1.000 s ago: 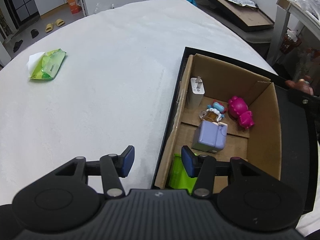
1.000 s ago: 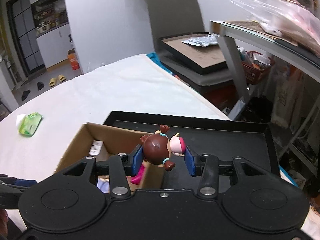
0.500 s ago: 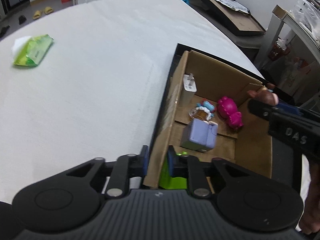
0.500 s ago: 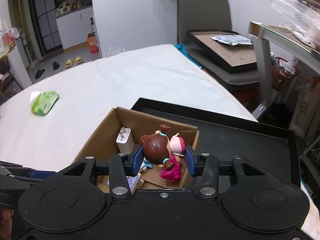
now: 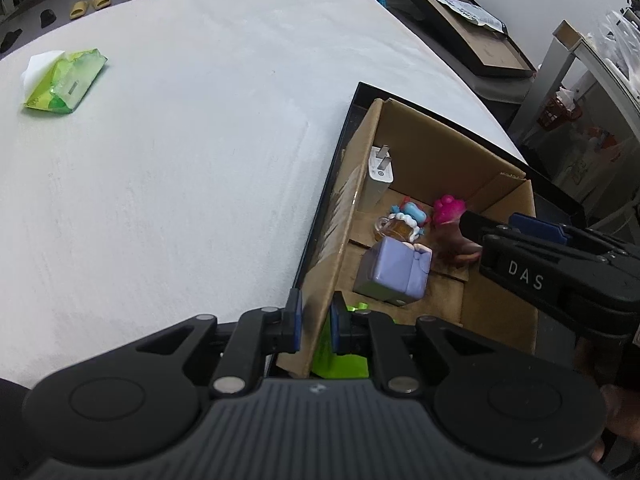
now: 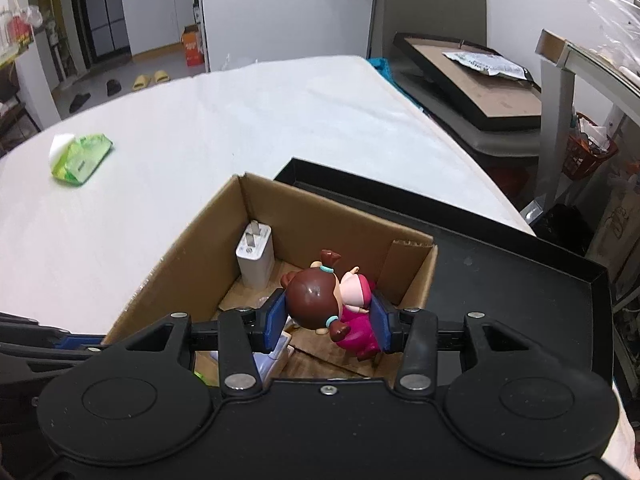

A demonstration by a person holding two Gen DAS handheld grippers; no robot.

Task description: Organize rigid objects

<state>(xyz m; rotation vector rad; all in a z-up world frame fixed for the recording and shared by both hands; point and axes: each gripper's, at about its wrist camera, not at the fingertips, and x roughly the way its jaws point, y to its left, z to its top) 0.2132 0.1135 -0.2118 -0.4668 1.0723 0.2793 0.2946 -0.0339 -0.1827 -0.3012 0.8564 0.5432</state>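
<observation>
Left wrist view: my left gripper [image 5: 316, 326] is clamped on the near left wall of the cardboard box [image 5: 404, 148], 1 blue pad outside the wall and 1 inside. The box sits in a black tray [image 5: 560, 200] at the right edge of the table [image 5: 180, 160], which is covered in white cloth. To the left of the tray the cloth lies open up to a green wipes pack [image 5: 64, 80] near the far left edge. Inside the box a white charger [image 5: 378, 178] stands against the left wall, a small blue and amber toy [image 5: 404, 222] lies mid-floor, a lilac cube toy [image 5: 394, 272] lies nearer me, and a green piece [image 5: 340, 356] lies just behind my inner pad. My right gripper [image 5: 492, 226] reaches in from the right side, above the box floor. A pink toy [image 5: 450, 208] shows just past its tip; the doll there is blurred.

Right wrist view: my right gripper [image 6: 328, 322] is closed on a doll [image 6: 320, 300], pads pressing either side of it. The doll has a glossy brown head, 2 buns tied in teal bands, a pink face mask and a magenta body. It hangs over the box interior, near the right wall [image 6: 416, 276]. The charger [image 6: 254, 258] stands in the far left corner.
</observation>
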